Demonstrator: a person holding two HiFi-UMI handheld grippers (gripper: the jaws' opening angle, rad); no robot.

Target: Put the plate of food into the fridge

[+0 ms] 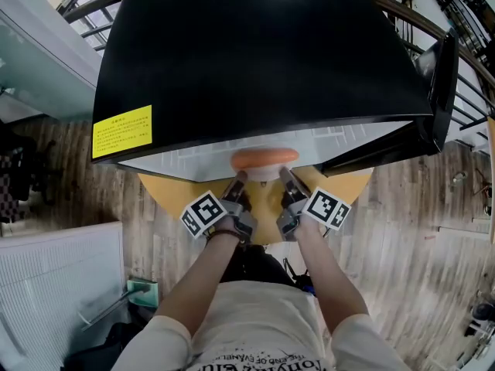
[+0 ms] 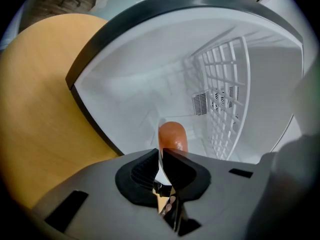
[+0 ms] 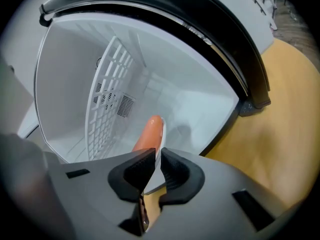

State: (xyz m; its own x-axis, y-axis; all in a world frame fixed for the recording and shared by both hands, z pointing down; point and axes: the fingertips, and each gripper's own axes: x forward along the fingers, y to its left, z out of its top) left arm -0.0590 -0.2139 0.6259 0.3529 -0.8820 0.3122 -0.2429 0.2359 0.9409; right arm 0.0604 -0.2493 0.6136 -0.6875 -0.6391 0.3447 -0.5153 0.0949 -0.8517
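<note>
Plate [image 1: 264,175] mostly beneath fridge [image 1: 263,52] top; label [image 1: 122,132] unreadable

Grey left tongs [image 1: 240,178], right tongs [image 1: 284,174], black pads [image 2: 137,176], b/w marker cubes [image 1: 204,213], printed tee [image 1: 255,315], prob. cream

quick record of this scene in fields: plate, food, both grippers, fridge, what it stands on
plate: white, held at the fridge's opening
food: one sausage lying on the plate
left gripper: shut on the plate's rim
right gripper: shut on the rim, other side
fridge: black, door open, white inside
inside: white wire rack, nothing else seen
table: round, wooden, under the fridge
</note>
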